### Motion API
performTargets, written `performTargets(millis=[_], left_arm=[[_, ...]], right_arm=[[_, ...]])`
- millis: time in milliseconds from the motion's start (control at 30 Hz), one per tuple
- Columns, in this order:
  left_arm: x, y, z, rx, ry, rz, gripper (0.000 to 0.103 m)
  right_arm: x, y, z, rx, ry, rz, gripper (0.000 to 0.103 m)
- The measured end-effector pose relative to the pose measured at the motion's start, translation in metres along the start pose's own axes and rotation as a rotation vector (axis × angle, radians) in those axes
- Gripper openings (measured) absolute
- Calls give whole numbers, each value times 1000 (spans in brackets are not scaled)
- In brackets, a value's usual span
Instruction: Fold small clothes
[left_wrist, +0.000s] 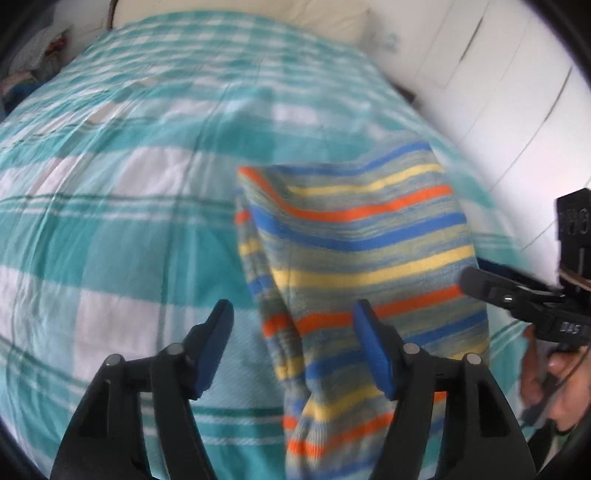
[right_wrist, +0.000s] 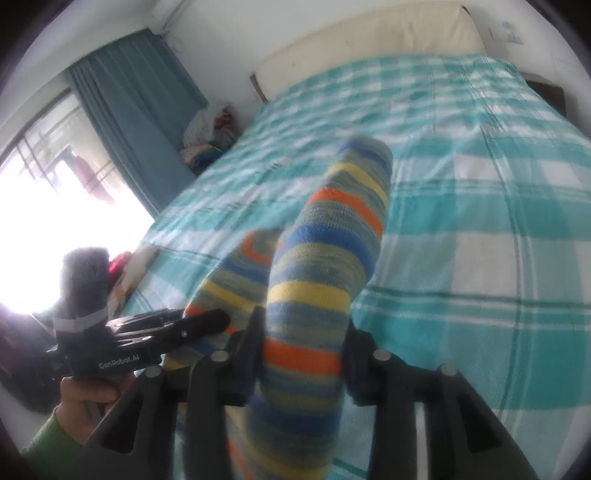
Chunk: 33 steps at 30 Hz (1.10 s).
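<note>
A striped knit garment (left_wrist: 362, 251) in blue, yellow, orange and grey-green hangs above the teal checked bedspread (left_wrist: 110, 221). My left gripper (left_wrist: 295, 325) is open; the cloth hangs past its right finger (left_wrist: 373, 347), not pinched. My right gripper (right_wrist: 303, 332) is shut on the striped garment (right_wrist: 325, 258), which runs up between its fingers. The right gripper also shows at the right edge of the left wrist view (left_wrist: 476, 284), touching the cloth's right side. The left gripper shows in the right wrist view (right_wrist: 207, 321), beside the cloth's left side.
The bed's cream headboard (right_wrist: 369, 33) lies far ahead. A white wardrobe (left_wrist: 498, 92) stands to the right of the bed. A teal curtain (right_wrist: 140, 110), a bright window and a pile of clothes and bags (right_wrist: 210, 129) are on the left.
</note>
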<state>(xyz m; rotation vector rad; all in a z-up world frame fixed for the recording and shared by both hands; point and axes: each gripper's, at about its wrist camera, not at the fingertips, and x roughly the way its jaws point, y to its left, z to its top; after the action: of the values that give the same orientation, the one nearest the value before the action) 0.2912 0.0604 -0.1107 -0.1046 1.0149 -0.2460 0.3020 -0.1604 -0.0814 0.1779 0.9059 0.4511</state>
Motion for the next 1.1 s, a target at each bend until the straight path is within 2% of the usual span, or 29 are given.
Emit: performTargets(millis=[33,133,200,300,367,467,567,667,767,867,1100], left_arm=[[1,0,-11,12,7,53,68],[-27,-7,-43,52,-75,148,75],[-59,-21,-58,89,-163,220,95],[-110,-52,-71,149,-306,328,100],[-144,-70,-80,166,-372,354,102],[-179,-84,-87,130,-399,321,102],[-201,-95,-104,81,-446,392,103],[-209,-100,-120,33,-414,444,102],[-208,-99,-131,-4,-336,408,102],[-209,-100,-146,-23,-302,419,102],[-215,-101,-158,-32,-280,410,102]], right_arm=[[3,-10,-13,-1,42,-89,89],[-18,-23,-51,-36,49,-199,89],[-42,-20,-71,-52,27,-229,89],[-84,2,-90,-96,-30,-240,91],[-110,17,-97,-130,-79,-231,93],[-151,44,-104,-168,-144,-201,99],[-180,66,-113,-205,-201,-190,101],[-194,85,-124,-227,-211,-207,102],[-199,100,-139,-244,-194,-254,102],[-201,111,-153,-241,-165,-271,102],[-203,124,-172,-200,-112,-292,102]])
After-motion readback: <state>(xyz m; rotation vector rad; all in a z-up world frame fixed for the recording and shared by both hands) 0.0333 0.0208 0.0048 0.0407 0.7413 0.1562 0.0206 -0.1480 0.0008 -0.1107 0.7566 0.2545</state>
